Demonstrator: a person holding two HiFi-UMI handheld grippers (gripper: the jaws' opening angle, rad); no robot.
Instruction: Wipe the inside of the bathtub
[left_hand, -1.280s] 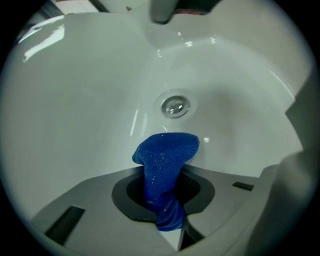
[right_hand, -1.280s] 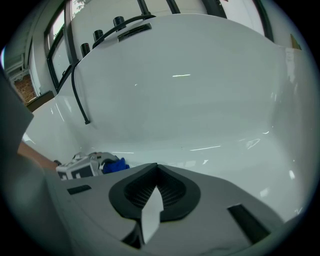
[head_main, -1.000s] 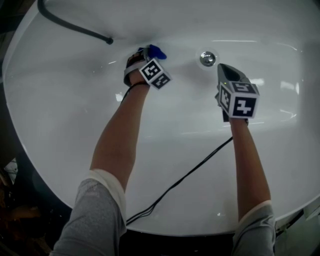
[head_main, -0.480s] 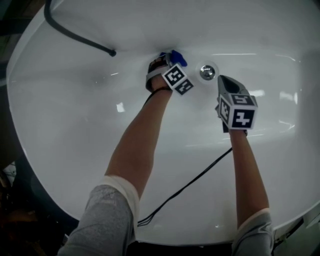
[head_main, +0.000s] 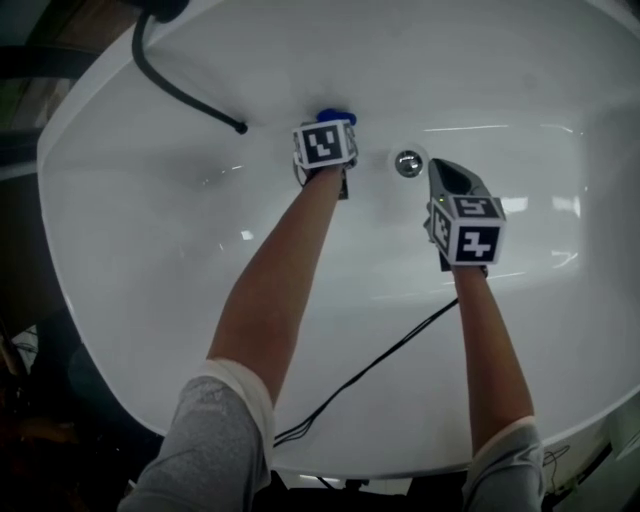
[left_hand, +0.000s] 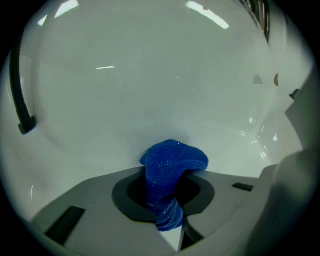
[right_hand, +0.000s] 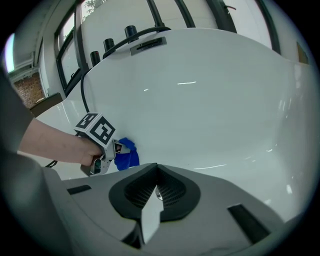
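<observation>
The white bathtub (head_main: 150, 260) fills the head view. My left gripper (head_main: 333, 124) is shut on a blue cloth (head_main: 336, 117) and presses it against the far inner wall, just left of the round metal drain (head_main: 408, 162). The blue cloth (left_hand: 172, 165) bunches out between the jaws in the left gripper view, its front against the tub wall (left_hand: 150, 90). My right gripper (head_main: 447, 178) hovers right of the drain, jaws shut with nothing between them. In the right gripper view the left gripper (right_hand: 102, 145) and the blue cloth (right_hand: 126, 154) show at the left.
A dark hose (head_main: 180, 90) runs down the tub's far left wall and ends near the cloth. A black cable (head_main: 380, 360) trails across the tub floor toward the near rim. Taps and a bracket (right_hand: 130, 37) stand on the tub's far rim.
My left gripper has carried the blue cloth rightward along the far wall, then slightly up, closer to the drain. The right gripper has stayed almost in place.
</observation>
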